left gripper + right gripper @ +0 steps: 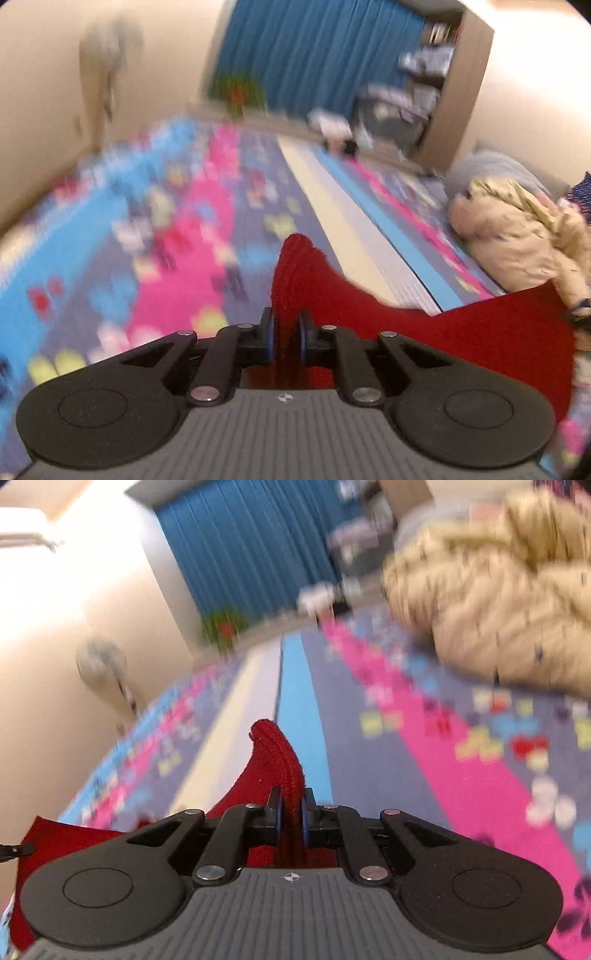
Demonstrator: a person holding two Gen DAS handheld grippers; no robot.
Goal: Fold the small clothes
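both grippers' fingers (266,332) around red garment (369,295)

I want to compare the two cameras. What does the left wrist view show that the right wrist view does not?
Only the left wrist view shows the brown shelf unit.

Only the right wrist view shows the white air conditioner high on the wall.

Both show a tool, left and right, shut on the red garment, plus the patterned bedcover, blue curtain and beige clothes pile.

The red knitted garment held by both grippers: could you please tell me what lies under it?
Under the red knitted garment spreads the colourful patterned bedspread, visible around it. The left gripper and right gripper pinch the fabric up. The part directly beneath the cloth is covered.
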